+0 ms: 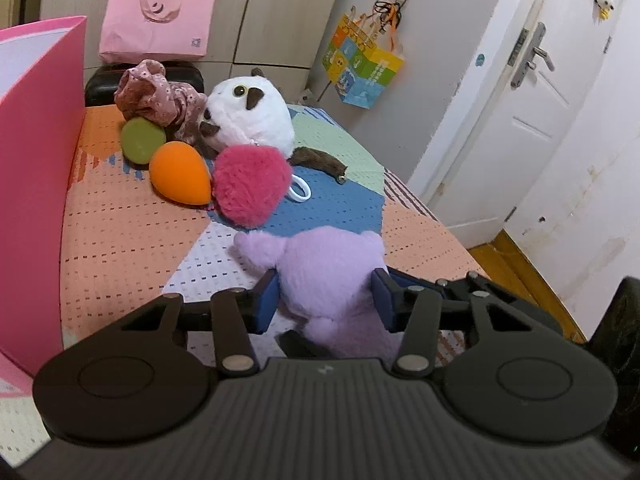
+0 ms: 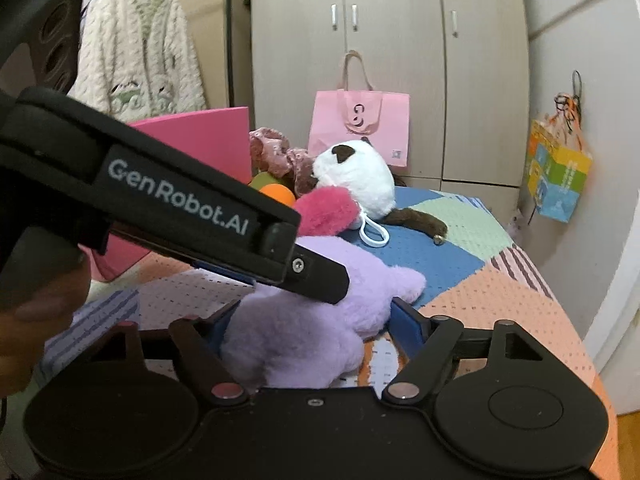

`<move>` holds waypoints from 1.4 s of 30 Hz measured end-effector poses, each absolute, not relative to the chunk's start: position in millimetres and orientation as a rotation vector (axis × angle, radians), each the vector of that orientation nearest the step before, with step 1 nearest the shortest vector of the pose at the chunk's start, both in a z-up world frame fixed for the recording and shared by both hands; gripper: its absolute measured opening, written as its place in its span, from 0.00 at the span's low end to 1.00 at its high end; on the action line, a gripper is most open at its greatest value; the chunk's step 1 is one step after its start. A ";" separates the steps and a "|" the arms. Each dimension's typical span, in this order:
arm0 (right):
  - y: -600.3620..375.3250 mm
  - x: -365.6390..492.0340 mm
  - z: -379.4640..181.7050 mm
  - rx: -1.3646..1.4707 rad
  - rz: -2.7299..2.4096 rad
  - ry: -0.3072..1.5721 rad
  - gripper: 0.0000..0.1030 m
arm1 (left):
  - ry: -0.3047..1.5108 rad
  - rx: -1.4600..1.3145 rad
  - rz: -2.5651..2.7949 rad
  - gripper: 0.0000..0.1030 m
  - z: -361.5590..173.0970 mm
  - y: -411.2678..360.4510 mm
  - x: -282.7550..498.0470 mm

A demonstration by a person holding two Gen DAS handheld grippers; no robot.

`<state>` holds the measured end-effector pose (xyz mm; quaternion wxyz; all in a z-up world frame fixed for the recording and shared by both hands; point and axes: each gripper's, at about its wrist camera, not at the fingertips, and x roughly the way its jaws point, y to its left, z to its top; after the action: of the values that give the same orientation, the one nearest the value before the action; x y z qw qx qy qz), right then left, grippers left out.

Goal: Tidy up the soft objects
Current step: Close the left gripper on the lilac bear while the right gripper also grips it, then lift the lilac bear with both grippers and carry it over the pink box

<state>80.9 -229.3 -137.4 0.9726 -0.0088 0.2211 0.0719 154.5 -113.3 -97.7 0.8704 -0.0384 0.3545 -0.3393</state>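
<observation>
A lilac plush toy (image 1: 328, 260) (image 2: 360, 280) lies on the patchwork tablecloth (image 1: 120, 240) near the front. My left gripper (image 1: 324, 300) is shut on it, both blue pads pressed into the fur; its black finger (image 2: 200, 208) crosses the right wrist view. My right gripper (image 2: 316, 324) straddles the same toy with wide jaws: the right pad (image 2: 408, 322) stands just off the fur and the left pad is mostly hidden behind it. Behind lie a magenta pompom (image 1: 252, 184), an orange sponge egg (image 1: 180, 172), a green one (image 1: 142, 140), a floral scrunchie (image 1: 156, 92) and a white owl plush (image 1: 252, 116).
An open pink box (image 1: 36, 160) (image 2: 200, 140) stands at the table's left. A pink tote bag (image 1: 160, 20) sits on a black case behind the table. The table's right edge (image 1: 420, 208) drops toward a white door (image 1: 532, 92). A person's hand (image 2: 36, 300) holds the left gripper.
</observation>
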 end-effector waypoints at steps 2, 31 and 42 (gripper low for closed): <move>-226.7 77.4 -138.5 -0.020 0.134 0.435 0.75 | 0.734 -0.086 -0.693 0.45 -97.8 -114.5 151.7; -213.5 53.5 -121.8 0.045 0.234 0.480 0.66 | 0.715 -0.019 -0.547 0.44 -75.7 -99.9 99.5; -204.6 48.1 -98.5 0.062 0.337 0.572 0.66 | 0.704 -0.019 -0.537 0.42 -57.9 -75.7 75.4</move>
<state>48.1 -204.6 -98.5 0.9449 0.0304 0.2809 0.1656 75.4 -75.7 -57.9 0.9036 -0.0092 0.3406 -0.2598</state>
